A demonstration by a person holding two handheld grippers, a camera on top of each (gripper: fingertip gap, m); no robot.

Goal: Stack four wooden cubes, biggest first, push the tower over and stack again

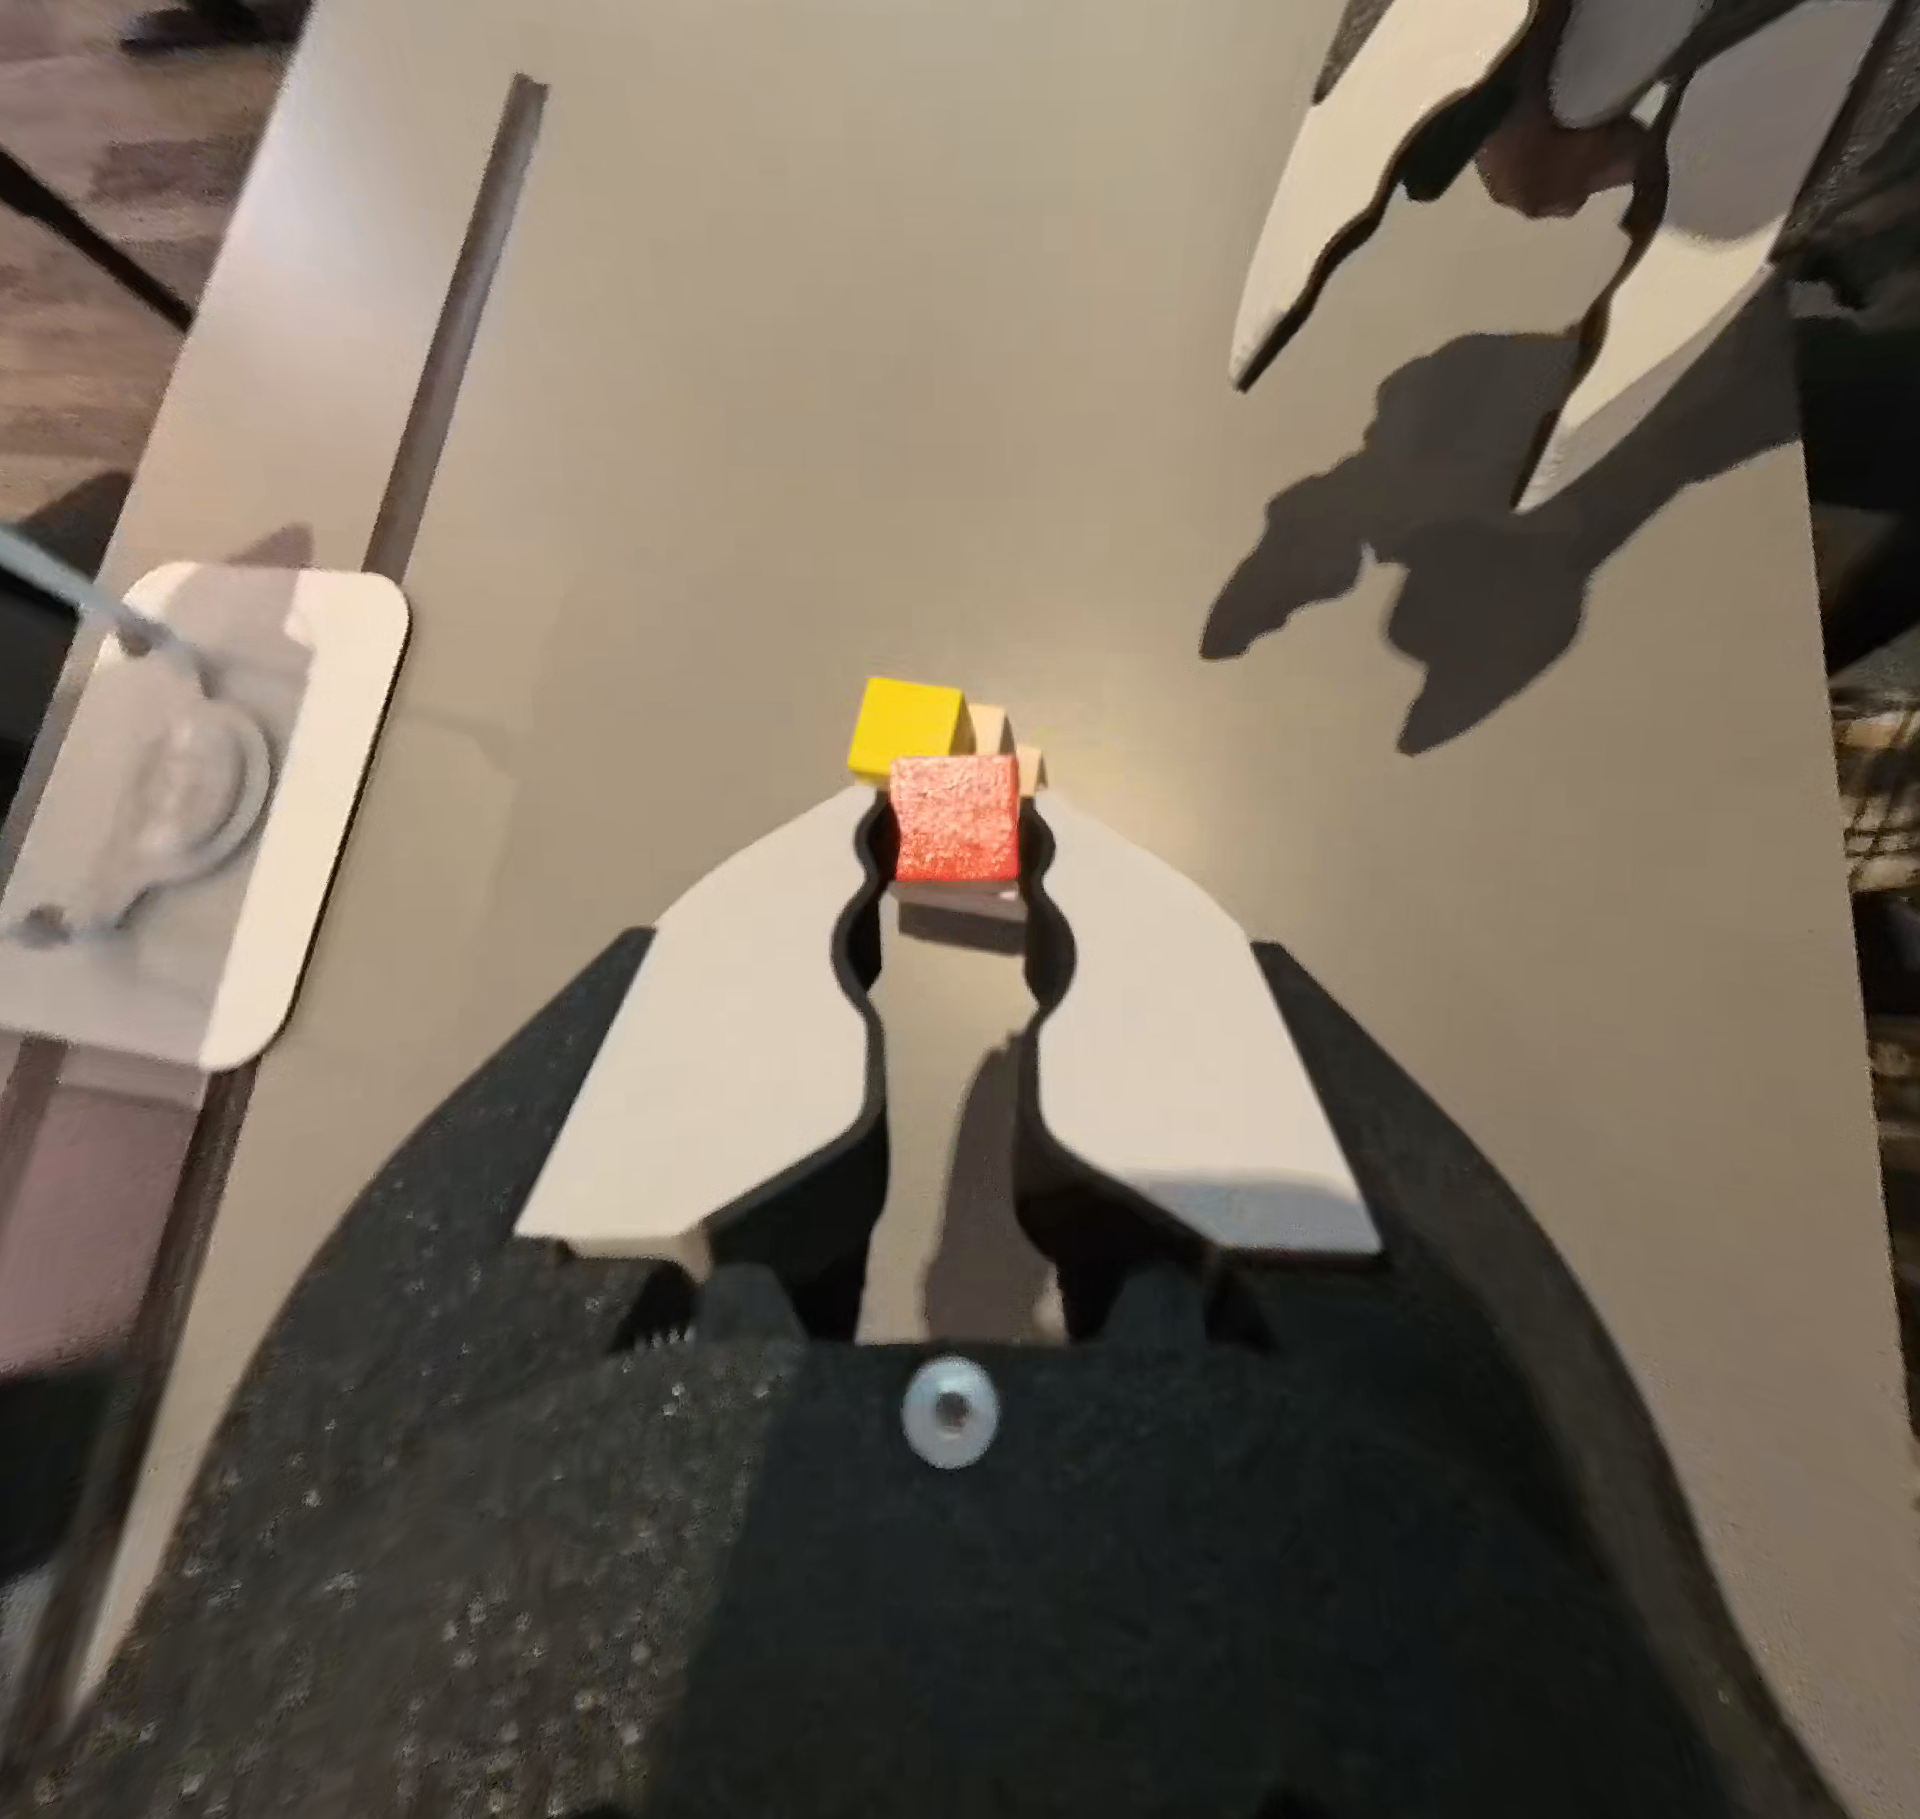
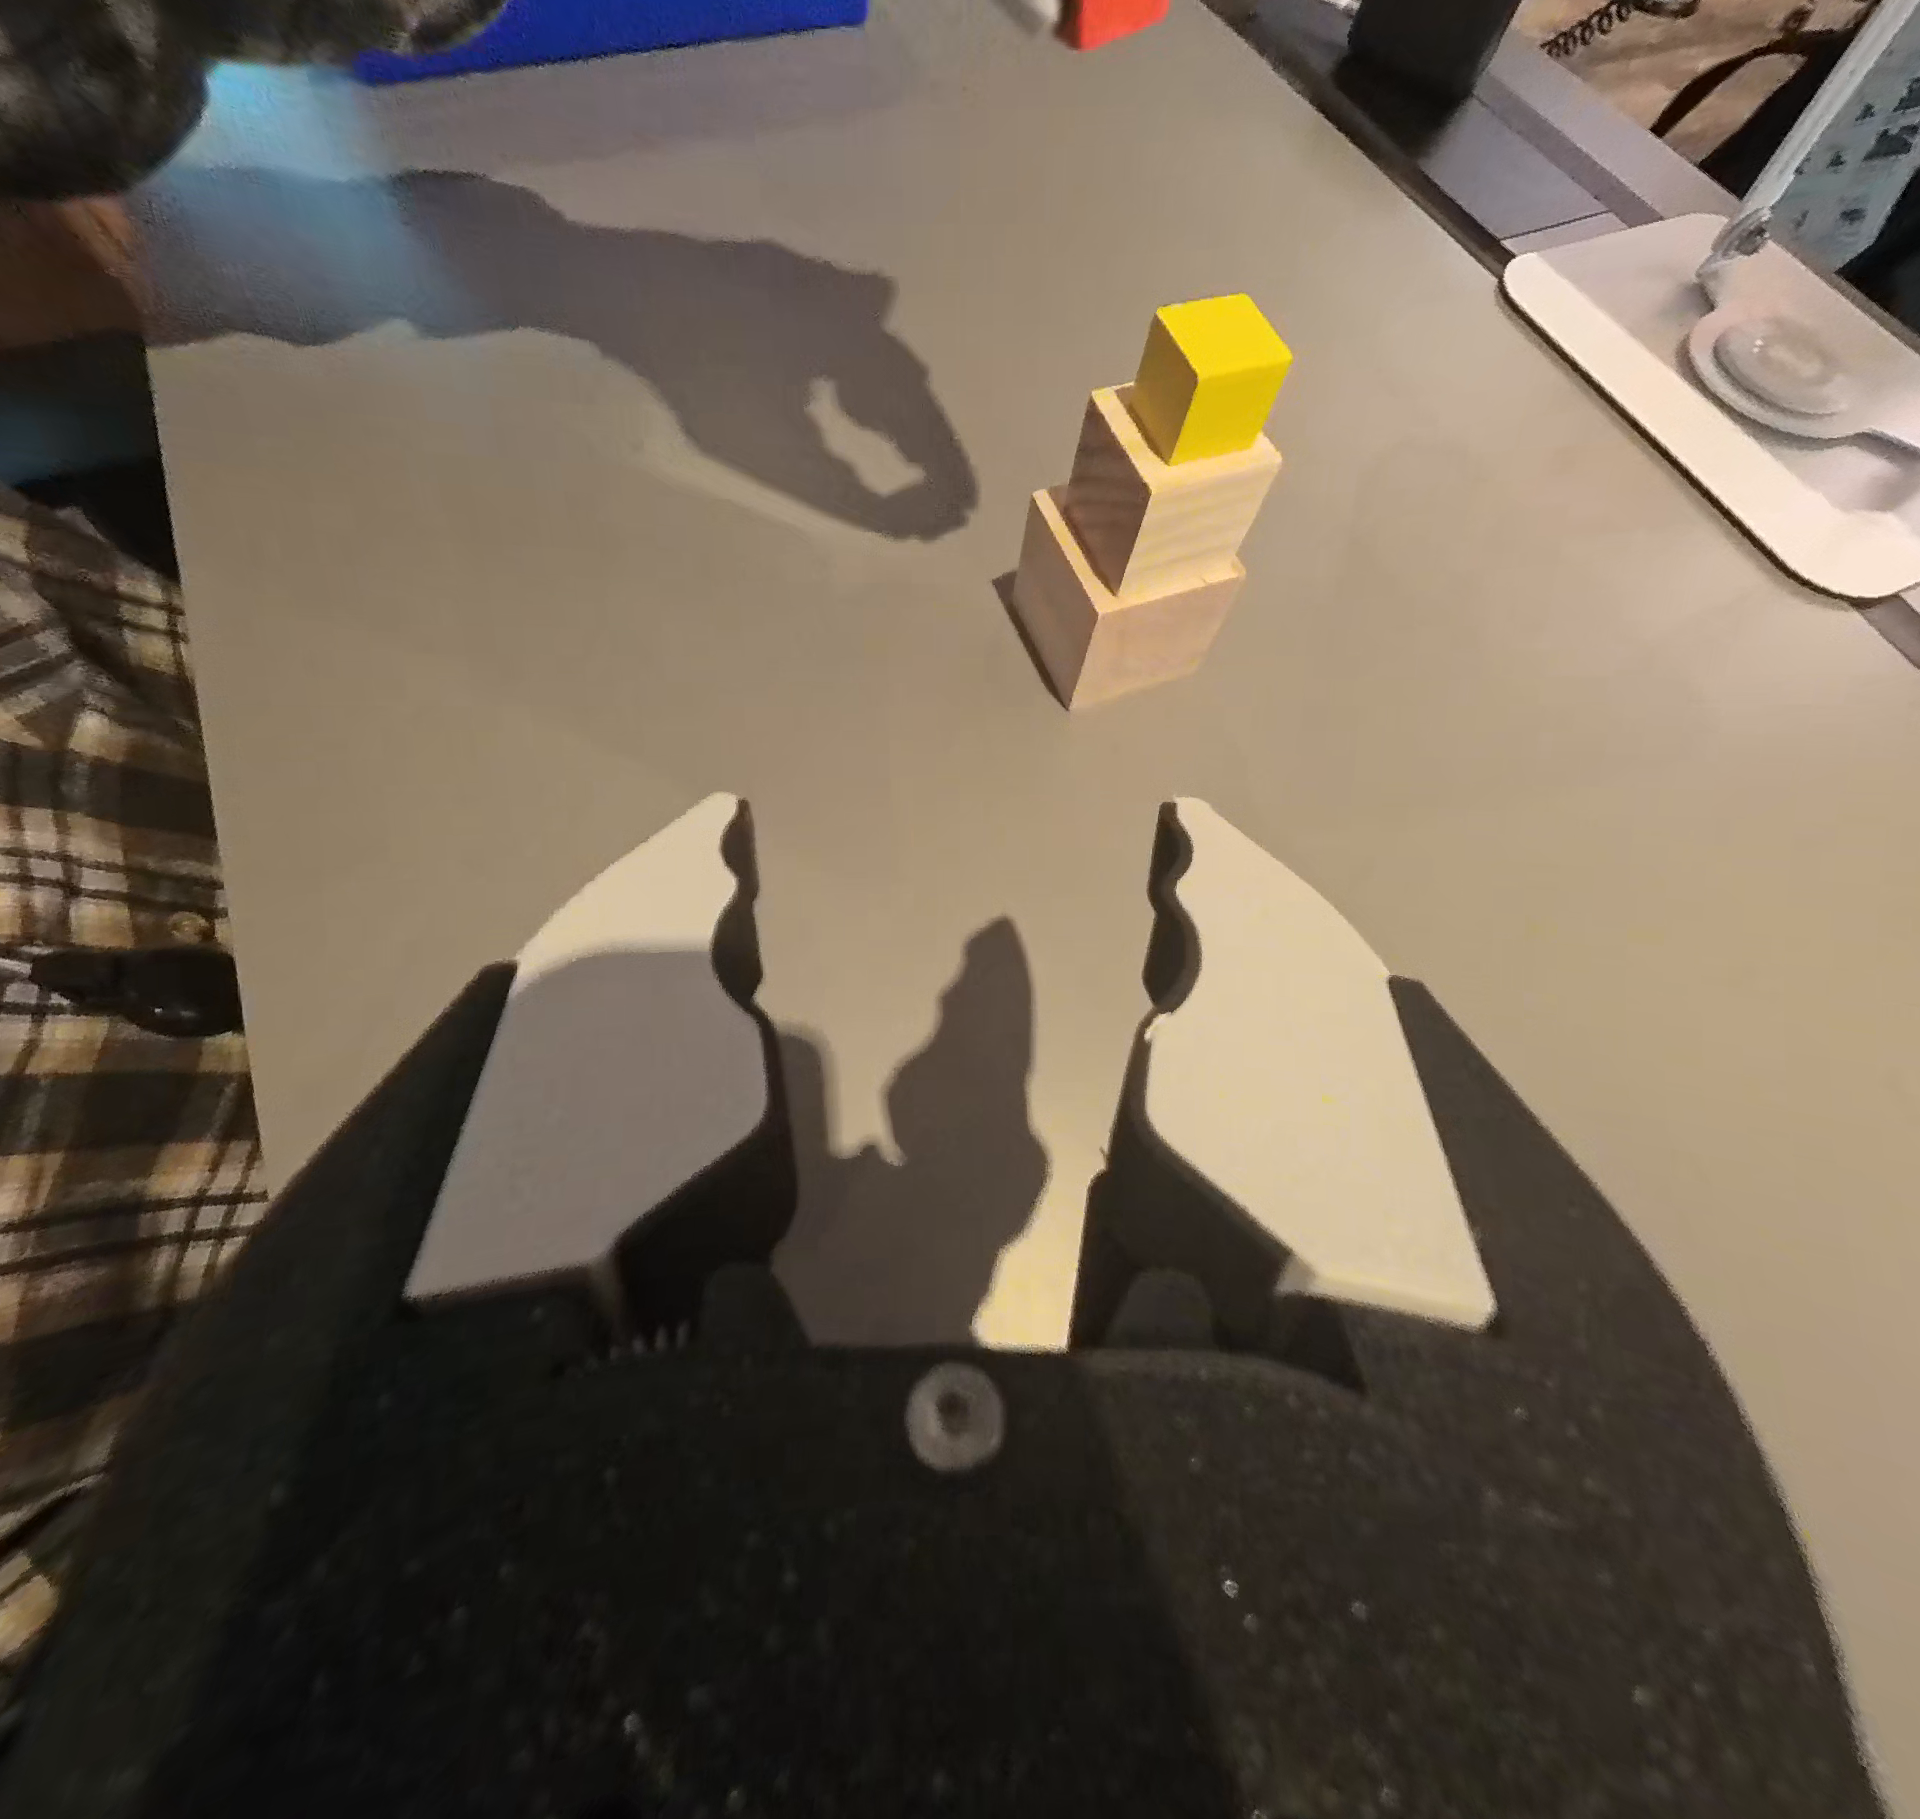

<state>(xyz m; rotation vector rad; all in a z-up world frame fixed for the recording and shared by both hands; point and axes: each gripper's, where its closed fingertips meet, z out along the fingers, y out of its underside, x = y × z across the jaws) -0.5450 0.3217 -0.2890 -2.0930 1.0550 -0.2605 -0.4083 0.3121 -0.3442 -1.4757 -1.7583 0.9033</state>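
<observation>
The left gripper (image 1: 954, 834) is clamped on the red cube (image 1: 954, 819), which sits between its fingertips, held high above the grey table (image 1: 727, 367). Just ahead of and below those tips, in the left wrist view, the yellow cube (image 1: 906, 725) crowns the tower, with the pale edges of the wooden cubes beneath it peeping out to its right. The right wrist view shows that tower plainly: a large wooden cube (image 2: 1127, 626) at the base, a middle wooden cube (image 2: 1174, 502) on it, and the yellow one on top, standing ahead of and slightly right of the right gripper (image 2: 951, 813). That gripper holds nothing, its fingers spread wide, and it hovers over bare table well short of the tower. The step in hand appears to be placing the fourth and smallest cube. How high the red cube rides above the yellow one is hard to tell from the steep overhead angle. The next move calls for centring the red cube over the yellow top face, lowering gently, and parting the fingers without nudging the stack sideways.
</observation>
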